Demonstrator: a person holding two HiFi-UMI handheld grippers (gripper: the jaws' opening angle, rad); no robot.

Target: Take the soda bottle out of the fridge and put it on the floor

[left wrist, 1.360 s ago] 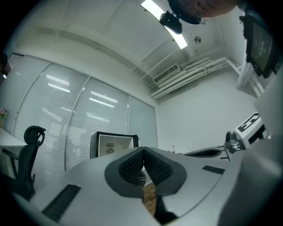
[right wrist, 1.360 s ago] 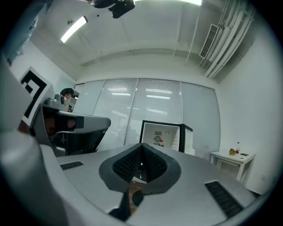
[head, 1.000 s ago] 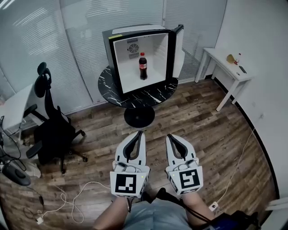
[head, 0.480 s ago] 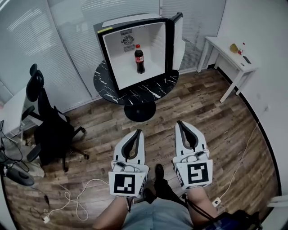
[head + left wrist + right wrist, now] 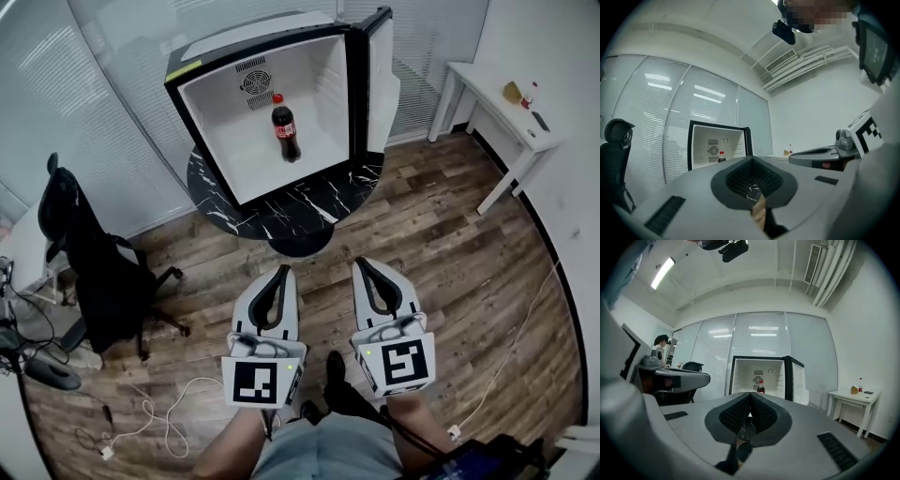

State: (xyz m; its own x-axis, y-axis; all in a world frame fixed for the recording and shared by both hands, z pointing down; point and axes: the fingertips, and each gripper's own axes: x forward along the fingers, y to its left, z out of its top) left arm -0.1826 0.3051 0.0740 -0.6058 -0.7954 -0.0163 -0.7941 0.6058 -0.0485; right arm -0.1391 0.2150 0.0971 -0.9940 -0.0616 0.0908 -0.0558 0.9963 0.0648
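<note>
Red-capped dark soda bottle point(image 5: 286, 127) upright in open black fridge point(image 5: 220, 141) at 12 o'clock
Left gripper point(image 5: 284, 271) and right gripper point(image 5: 361, 263) are held with fingers clenched, empty

We found the soda bottle point(image 5: 286, 132) inside the fridge point(image 5: 223, 141) on the round table point(image 5: 323, 200), an office chair point(image 5: 98, 267) to its left, a desk point(image 5: 495, 105) to its right.

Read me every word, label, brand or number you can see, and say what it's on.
Nothing here is readable.
Soda bottle: red label, print too small.
Fridge: yellow sticker on its top edge, too small.
Left marker cube and right marker cube: square patterns, no letters.
</note>
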